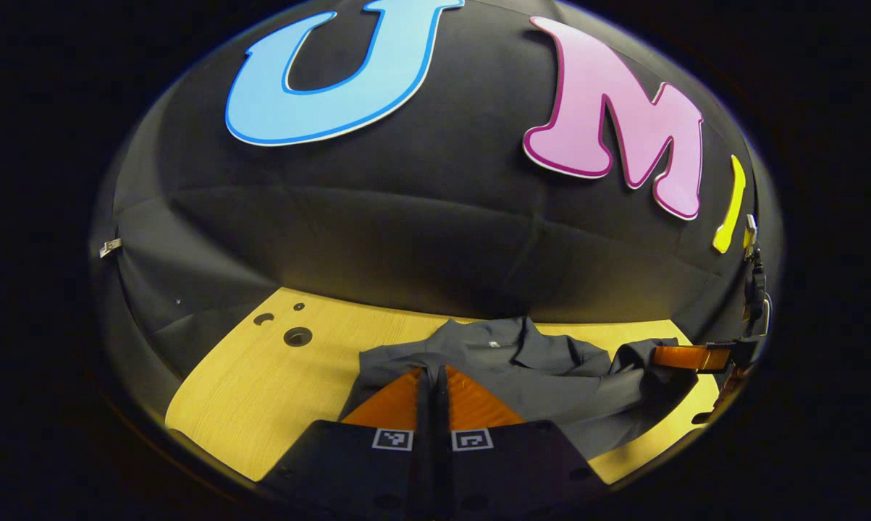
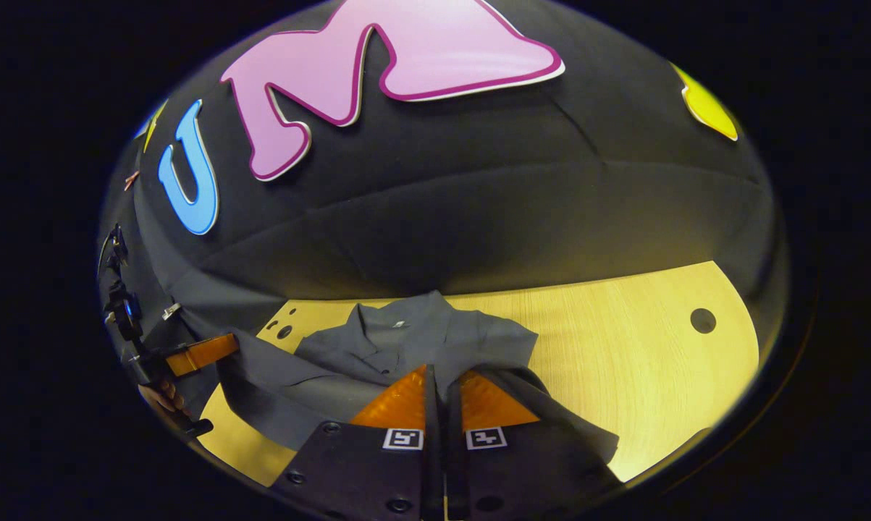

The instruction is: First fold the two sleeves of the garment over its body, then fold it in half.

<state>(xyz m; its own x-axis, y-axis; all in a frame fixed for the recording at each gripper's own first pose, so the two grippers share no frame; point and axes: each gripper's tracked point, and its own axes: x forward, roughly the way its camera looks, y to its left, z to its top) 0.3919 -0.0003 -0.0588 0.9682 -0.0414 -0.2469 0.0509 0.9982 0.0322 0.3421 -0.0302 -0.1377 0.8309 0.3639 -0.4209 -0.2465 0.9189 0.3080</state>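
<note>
A dark grey collared garment [image 1: 522, 369] lies on the wooden table [image 1: 261, 391], its collar [image 1: 504, 336] towards the booth wall. My left gripper [image 1: 431, 370] is shut, its fingers pinching the garment's near left edge. At the far right, my right gripper [image 1: 659, 356] grips a raised bunch of the cloth. In the right gripper view the garment [image 2: 406, 340] spreads ahead of my right gripper [image 2: 435, 370], which is shut with fabric draping from its tips down to the right. My left gripper [image 2: 229, 346] holds the cloth's left edge up off the table.
The table [image 2: 623, 362] has round holes near its far corners [image 1: 297, 336] [image 2: 703, 320]. Black cloth wall stands right behind the table. A hand [image 2: 161, 396] holds the left gripper at the table's left edge. Bare wood lies left of the garment and to its right.
</note>
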